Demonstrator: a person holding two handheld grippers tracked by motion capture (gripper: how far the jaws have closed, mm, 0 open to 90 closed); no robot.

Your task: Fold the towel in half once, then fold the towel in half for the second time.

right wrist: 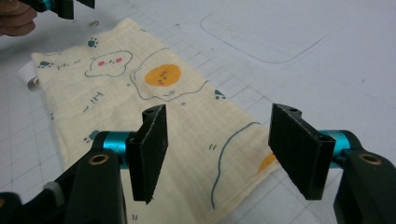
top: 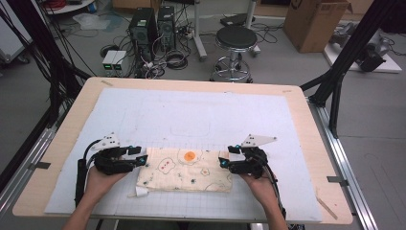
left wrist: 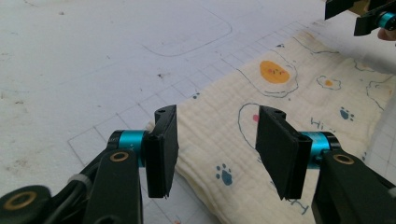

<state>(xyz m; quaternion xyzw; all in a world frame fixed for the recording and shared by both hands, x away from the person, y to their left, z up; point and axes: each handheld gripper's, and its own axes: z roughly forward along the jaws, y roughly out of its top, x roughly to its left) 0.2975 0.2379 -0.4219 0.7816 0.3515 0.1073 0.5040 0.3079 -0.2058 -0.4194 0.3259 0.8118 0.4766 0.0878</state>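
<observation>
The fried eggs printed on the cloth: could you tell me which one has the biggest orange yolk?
The egg at the far edge of the cloth, near its middle: its yolk is a large solid orange disc, while the other eggs are small or only outlined.

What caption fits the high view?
Two open hand-held grippers, left and right, flank a printed cloth on the table.

right gripper (right wrist: 217, 154) jaws wide apart, hovering over near end of cream printed cloth (right wrist: 140, 107); cloth flat on gridded mat (right wrist: 303, 56); left gripper (right wrist: 60, 5) at cloth's far end, top-left corner
</observation>
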